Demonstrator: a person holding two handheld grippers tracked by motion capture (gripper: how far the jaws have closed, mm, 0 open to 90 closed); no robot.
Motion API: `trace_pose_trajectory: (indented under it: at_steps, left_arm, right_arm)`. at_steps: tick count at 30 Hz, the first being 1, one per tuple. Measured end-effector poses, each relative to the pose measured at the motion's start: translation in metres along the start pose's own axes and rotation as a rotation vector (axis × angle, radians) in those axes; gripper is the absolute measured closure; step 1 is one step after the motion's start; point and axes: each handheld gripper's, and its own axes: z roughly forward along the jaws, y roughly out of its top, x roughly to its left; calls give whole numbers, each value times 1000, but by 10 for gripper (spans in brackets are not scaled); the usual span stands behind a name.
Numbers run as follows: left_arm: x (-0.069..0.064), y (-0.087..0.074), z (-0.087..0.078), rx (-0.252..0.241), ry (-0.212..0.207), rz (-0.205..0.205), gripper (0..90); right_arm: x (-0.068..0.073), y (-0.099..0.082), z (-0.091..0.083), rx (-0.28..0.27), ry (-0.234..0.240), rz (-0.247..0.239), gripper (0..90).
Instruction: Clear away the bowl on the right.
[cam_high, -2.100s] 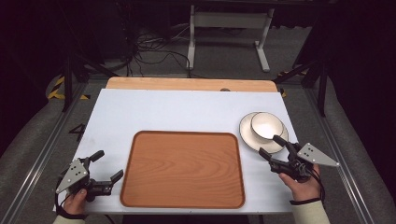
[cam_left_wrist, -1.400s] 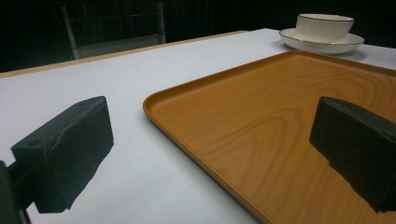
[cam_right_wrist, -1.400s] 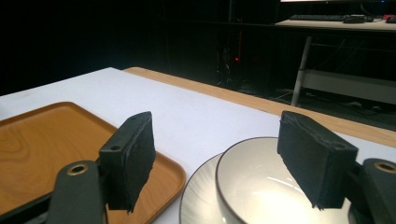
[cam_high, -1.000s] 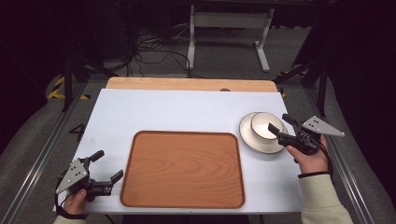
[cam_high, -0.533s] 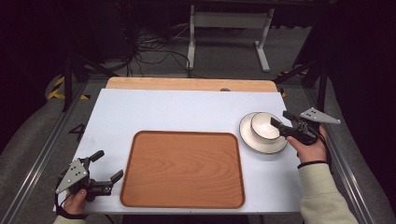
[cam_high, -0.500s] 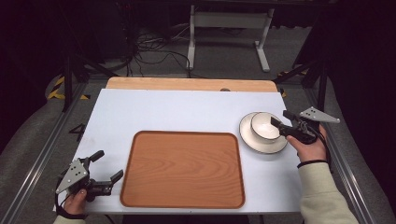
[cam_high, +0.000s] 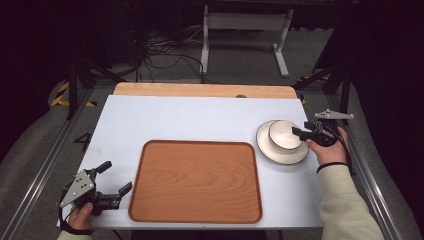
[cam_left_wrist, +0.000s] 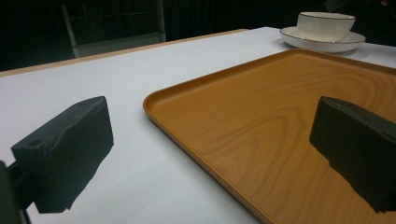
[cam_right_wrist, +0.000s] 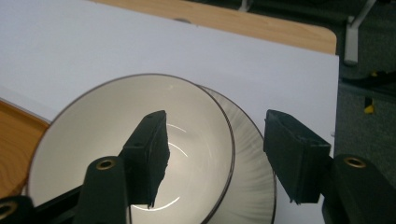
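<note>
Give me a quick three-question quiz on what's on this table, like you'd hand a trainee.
1. True or false: the bowl sits on the plate.
2. Where is the right gripper? A. over the tray; B. straddling the bowl's rim, one jaw inside and one outside; C. lying flat on the table.
3. Fill in: the left gripper rests by the tray's ____ edge in the high view, jaws open.

Key
1. True.
2. B. The jaws have just been closing with the bowl's wall between them; the pads do not yet press on it.
3. Left.
</note>
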Motion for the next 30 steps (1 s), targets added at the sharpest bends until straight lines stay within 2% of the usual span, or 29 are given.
trace_pose_trajectory:
  at_steps: [3, 7, 8, 9, 14, 16, 17, 19, 20, 23, 30]
  left_arm:
    - [0, 0, 0, 7, 3, 3, 2]
    - [0, 0, 1, 8, 2, 3, 3]
    - [0, 0, 1, 8, 2, 2, 3]
    - [0, 0, 1, 8, 3, 1, 3]
    - [-1, 0, 1, 10, 7, 4, 3]
    - [-1, 0, 1, 10, 7, 5, 3]
    - [-1, 0, 1, 10, 7, 5, 2]
    - [-1, 0, 1, 7, 7, 3, 3]
    - [-1, 0, 1, 7, 7, 2, 3]
    - [-1, 0, 1, 7, 7, 2, 3]
    - [-1, 0, 1, 9, 7, 3, 3]
  right_arm:
    - [-5, -3, 7, 61, 2, 47, 477]
    - [-8, -5, 12, 97, 4, 76, 522]
    - [-8, -6, 13, 108, -3, 86, 536]
    - [-7, -7, 15, 129, -25, 80, 589]
    - [-4, -7, 18, 149, -22, 98, 660]
    - [-2, -7, 20, 164, -23, 146, 684]
    - [-2, -7, 20, 164, -23, 146, 684]
    - [-2, -8, 21, 192, -45, 201, 717]
    - [-2, -8, 21, 192, -45, 201, 717]
    - [-2, -9, 22, 193, -37, 255, 759]
    - [2, -6, 23, 210, -76, 258, 830]
